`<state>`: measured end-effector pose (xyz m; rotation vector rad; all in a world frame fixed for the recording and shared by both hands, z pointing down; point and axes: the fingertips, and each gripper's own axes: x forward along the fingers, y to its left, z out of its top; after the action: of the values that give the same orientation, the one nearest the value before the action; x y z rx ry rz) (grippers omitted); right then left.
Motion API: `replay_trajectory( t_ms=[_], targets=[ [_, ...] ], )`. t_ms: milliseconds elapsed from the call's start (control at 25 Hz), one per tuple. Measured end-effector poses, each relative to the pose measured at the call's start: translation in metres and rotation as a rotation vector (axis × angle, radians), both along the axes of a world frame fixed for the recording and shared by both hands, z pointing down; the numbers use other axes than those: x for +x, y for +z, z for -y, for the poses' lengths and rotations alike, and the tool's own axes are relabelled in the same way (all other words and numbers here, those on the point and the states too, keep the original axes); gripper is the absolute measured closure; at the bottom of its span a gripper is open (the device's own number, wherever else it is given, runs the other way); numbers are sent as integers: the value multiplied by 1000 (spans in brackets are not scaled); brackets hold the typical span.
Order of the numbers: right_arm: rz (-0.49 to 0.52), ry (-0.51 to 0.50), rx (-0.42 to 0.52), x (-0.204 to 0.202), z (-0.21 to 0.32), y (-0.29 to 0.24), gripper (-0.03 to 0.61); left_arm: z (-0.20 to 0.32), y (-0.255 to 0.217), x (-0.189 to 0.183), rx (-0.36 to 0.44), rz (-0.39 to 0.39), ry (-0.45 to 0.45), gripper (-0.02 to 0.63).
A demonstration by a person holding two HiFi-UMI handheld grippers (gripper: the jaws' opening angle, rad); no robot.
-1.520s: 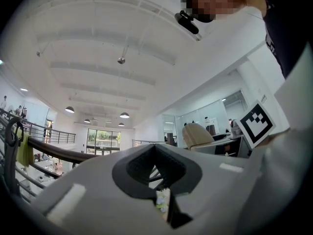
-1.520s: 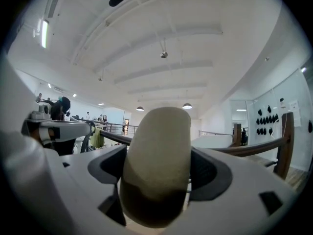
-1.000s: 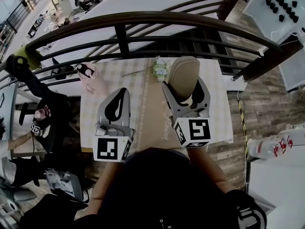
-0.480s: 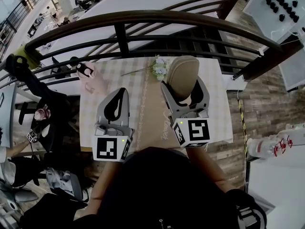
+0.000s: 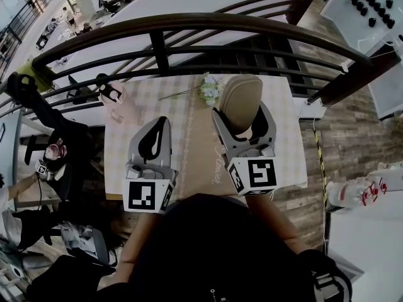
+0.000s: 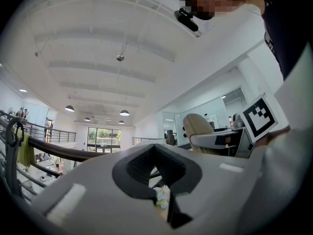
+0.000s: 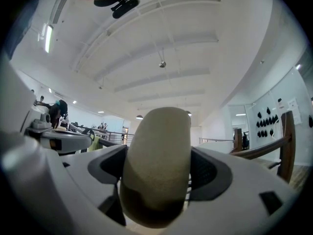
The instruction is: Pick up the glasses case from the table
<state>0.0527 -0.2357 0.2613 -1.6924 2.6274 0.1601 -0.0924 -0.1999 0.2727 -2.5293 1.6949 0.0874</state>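
The beige oval glasses case (image 5: 240, 100) is clamped between the jaws of my right gripper (image 5: 243, 119), held up above the checked table (image 5: 189, 106); the right gripper view shows the glasses case (image 7: 157, 165) filling the gap between both jaws, tilted upward toward the ceiling. My left gripper (image 5: 154, 138) hovers over the table's left half, shut with nothing in it. In the left gripper view the left gripper (image 6: 156, 173) has its jaws closed together, with a bit of white flowers (image 6: 161, 196) seen through the slit.
A sprig of white flowers (image 5: 210, 90) lies at the table's far edge. A pink object with dark glasses (image 5: 114, 98) sits at the far left corner. A dark curved railing (image 5: 189, 27) runs beyond the table. People sit at lower left.
Both grippers hold nearly the same place; the right one with the case has drifted very slightly toward the far side. A person at lower left has shifted.
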Motion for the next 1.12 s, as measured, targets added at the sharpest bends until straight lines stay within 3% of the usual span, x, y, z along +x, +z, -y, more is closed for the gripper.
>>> replay_trajectory(
  t_ms=[240, 1120],
  targets=[
    [-36, -16, 4, -1, -2, 3, 206, -1, 2, 3, -2, 0, 3, 603],
    [-14, -12, -32, 7, -5, 16, 206, 0, 11, 16, -28, 5, 24, 603]
  ],
)
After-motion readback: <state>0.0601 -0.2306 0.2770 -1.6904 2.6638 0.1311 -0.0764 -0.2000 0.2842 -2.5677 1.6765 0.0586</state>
